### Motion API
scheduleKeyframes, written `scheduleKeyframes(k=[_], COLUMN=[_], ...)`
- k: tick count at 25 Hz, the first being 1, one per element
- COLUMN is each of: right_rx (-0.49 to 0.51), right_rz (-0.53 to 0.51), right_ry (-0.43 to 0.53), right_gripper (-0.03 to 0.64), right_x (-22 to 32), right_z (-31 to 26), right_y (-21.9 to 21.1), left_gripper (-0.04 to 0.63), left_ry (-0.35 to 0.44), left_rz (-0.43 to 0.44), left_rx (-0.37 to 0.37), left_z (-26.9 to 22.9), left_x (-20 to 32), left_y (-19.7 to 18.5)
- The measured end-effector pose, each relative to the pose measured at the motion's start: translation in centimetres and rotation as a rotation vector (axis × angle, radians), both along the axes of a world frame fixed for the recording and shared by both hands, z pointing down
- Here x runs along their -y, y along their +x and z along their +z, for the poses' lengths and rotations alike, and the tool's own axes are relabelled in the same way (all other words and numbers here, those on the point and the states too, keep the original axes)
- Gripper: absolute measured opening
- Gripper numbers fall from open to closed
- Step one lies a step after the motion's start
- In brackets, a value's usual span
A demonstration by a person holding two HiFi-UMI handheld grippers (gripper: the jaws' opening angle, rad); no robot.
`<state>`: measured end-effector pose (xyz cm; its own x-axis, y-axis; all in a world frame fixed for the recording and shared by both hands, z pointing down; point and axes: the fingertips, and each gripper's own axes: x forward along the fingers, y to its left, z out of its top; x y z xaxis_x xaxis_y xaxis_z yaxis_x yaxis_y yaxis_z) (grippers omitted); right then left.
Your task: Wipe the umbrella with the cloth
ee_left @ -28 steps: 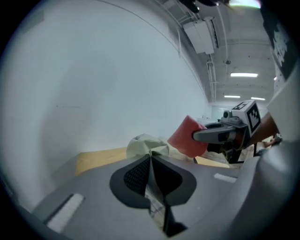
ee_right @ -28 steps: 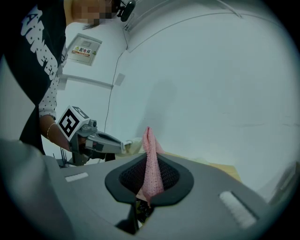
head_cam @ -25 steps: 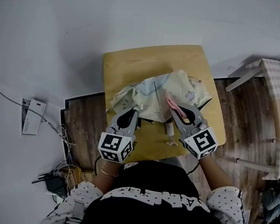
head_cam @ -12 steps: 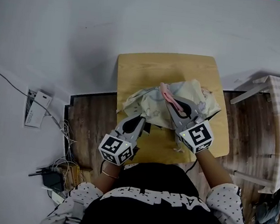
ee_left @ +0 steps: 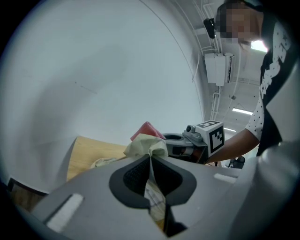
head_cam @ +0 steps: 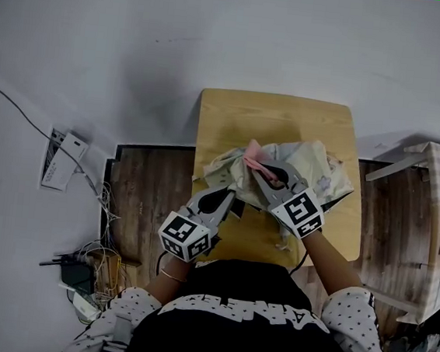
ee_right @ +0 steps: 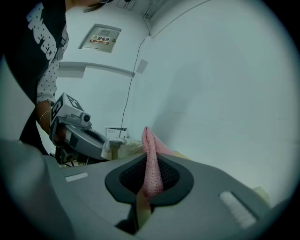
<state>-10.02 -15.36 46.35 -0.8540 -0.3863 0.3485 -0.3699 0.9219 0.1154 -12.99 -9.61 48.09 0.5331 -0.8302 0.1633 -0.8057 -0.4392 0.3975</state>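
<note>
Left gripper (ee_left: 151,159): jaws closed on a fold of the pale umbrella (head_cam: 319,164), whose fabric sticks up between the pads. Right gripper (ee_right: 149,176): jaws closed on the pink cloth (ee_right: 150,150), held over the crumpled canopy. The umbrella is heaped on the small wooden table (head_cam: 273,114).

My left gripper (head_cam: 232,197) sits nearer my body and points up and to the right, its jaws pinched together on a fold of the umbrella (ee_left: 145,143). My right gripper (head_cam: 249,163) reaches further in and angles leftward, its jaws clamped on the cloth (ee_right: 152,171). The two tips sit near each other.
</note>
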Motion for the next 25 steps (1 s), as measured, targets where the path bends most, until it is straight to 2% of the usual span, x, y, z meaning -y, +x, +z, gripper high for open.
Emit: scheduleKeyframes(k=[11, 25], right_rx=[-0.039, -0.039], right_rz=[-0.126, -0.157], right_ry=[-0.054, -0.111], right_gripper=[0.034, 0.034], right_x=[-3.5, -5.9], right_z=[1.8, 2.7], right_y=[-0.6, 0.8], left_gripper=[0.008, 0.008], left_ry=[-0.009, -0.012], left_rz=[-0.031, -0.058], left_rx=[0.004, 0.013], left_z=[0.1, 0.2], left_x=[0.2, -0.1], left_y=[-0.4, -0.2])
